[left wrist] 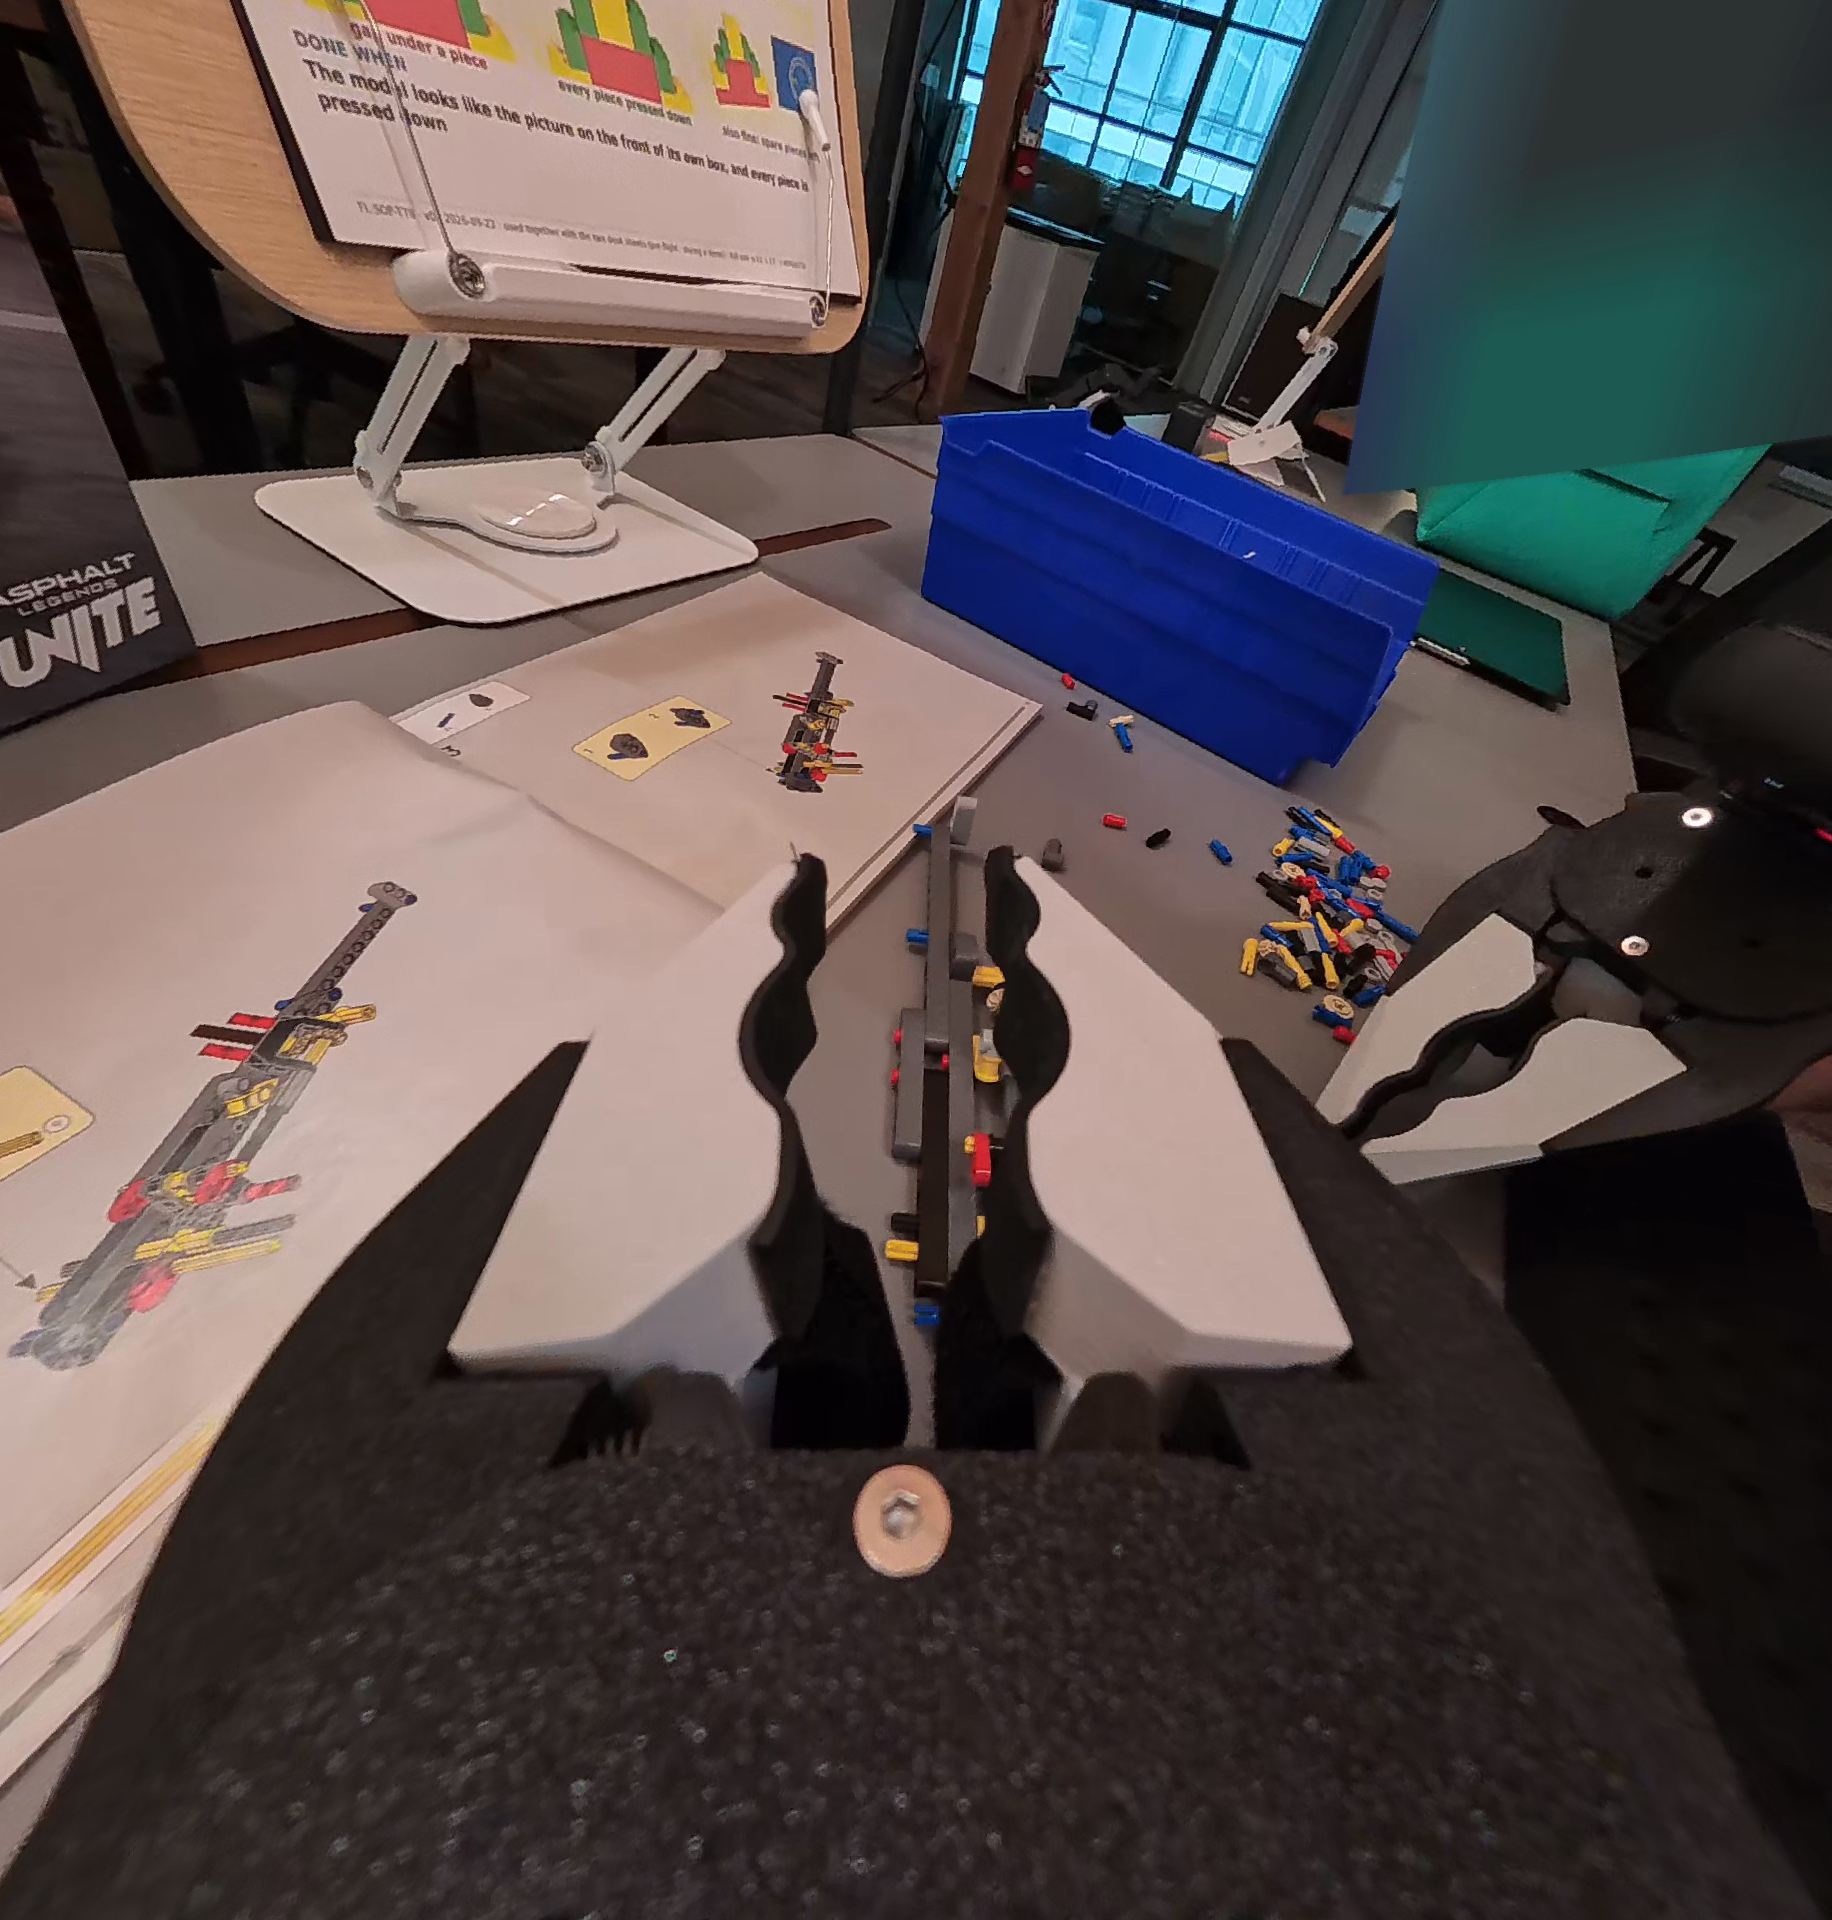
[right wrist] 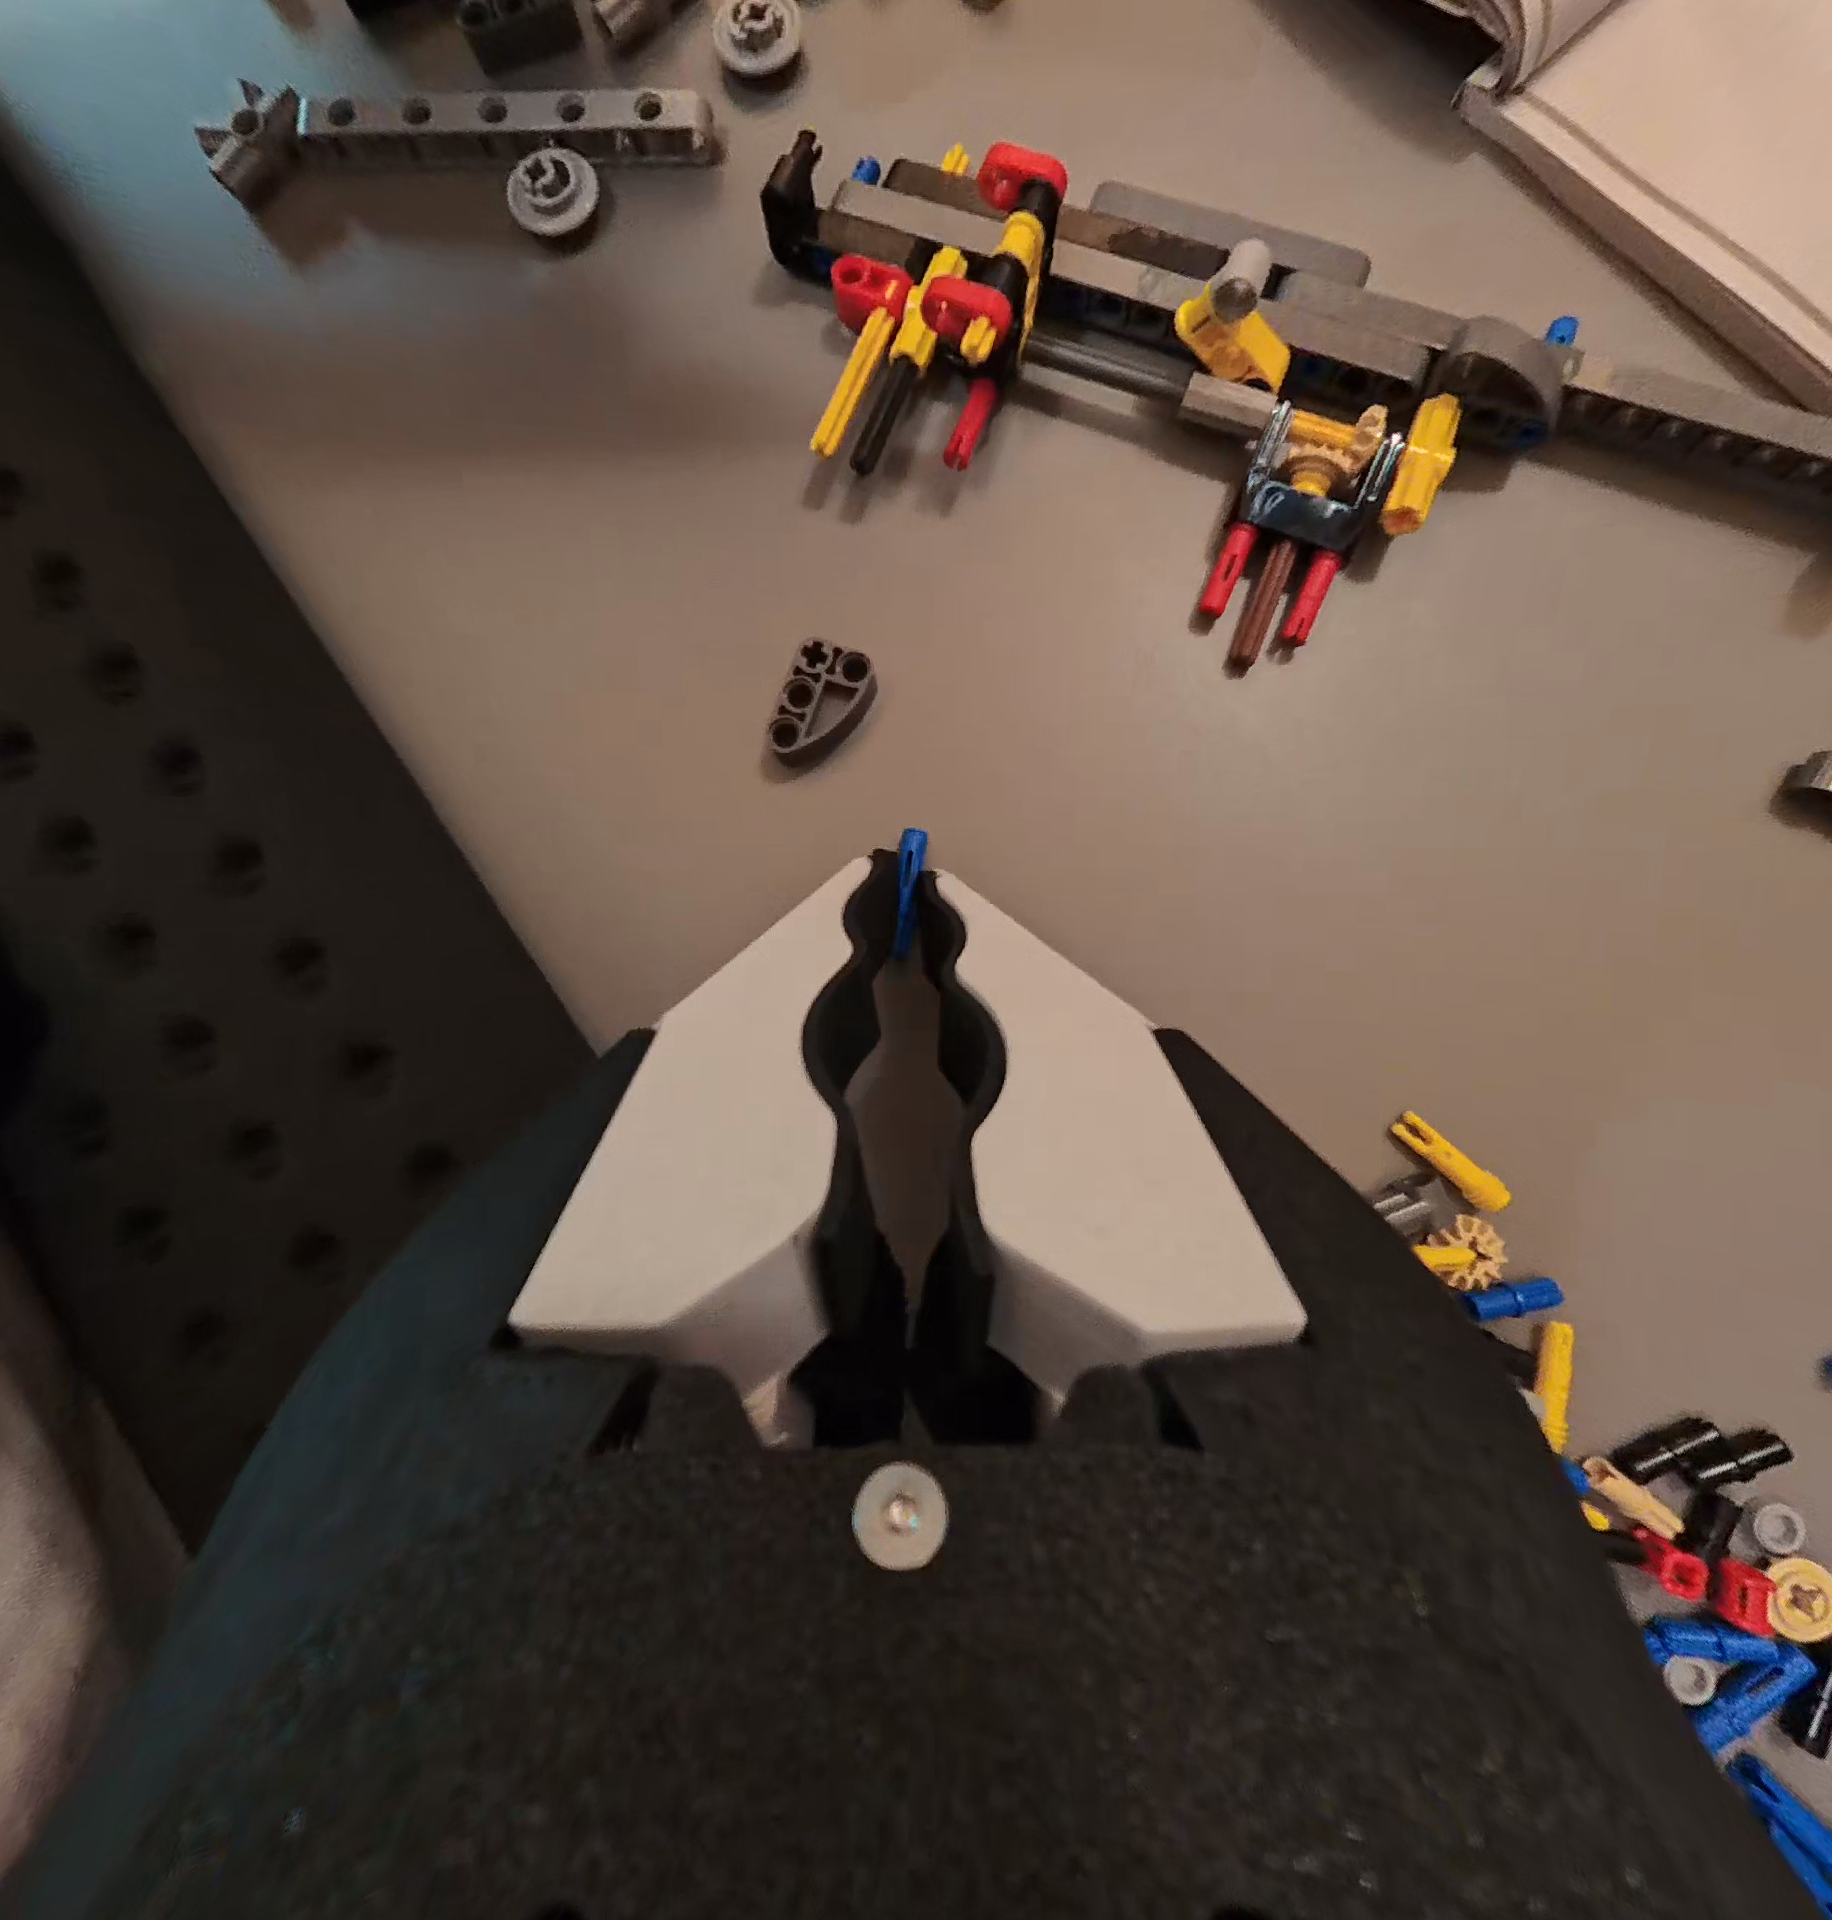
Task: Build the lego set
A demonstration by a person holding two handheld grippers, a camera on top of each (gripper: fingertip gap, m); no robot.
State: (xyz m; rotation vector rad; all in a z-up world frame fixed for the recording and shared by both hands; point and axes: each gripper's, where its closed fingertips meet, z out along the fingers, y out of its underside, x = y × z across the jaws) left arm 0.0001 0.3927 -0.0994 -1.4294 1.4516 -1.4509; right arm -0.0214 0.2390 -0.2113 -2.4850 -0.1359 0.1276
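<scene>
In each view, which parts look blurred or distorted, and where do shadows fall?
Left wrist view: wide-angle bending curves the book stand; the left gripper fingertips look slightly smeared. Right wrist view: the loose parts pile is blurred at the edge; the assembly casts soft shadows on the table.

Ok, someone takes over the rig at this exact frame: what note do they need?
Right gripper: shut on a blue pin at its fingertips, above bare table.
Left gripper: open, straddling the long grey assembly; whether it touches, I cannot tell.
Assembly lies beside the open instruction book. A dark triangular piece lies loose near it. Loose-parts pile sits by the blue bin.
Done: beam partly built with axles and connectors.
Left: fit the pin, then probably the triangular piece; much remains.
</scene>
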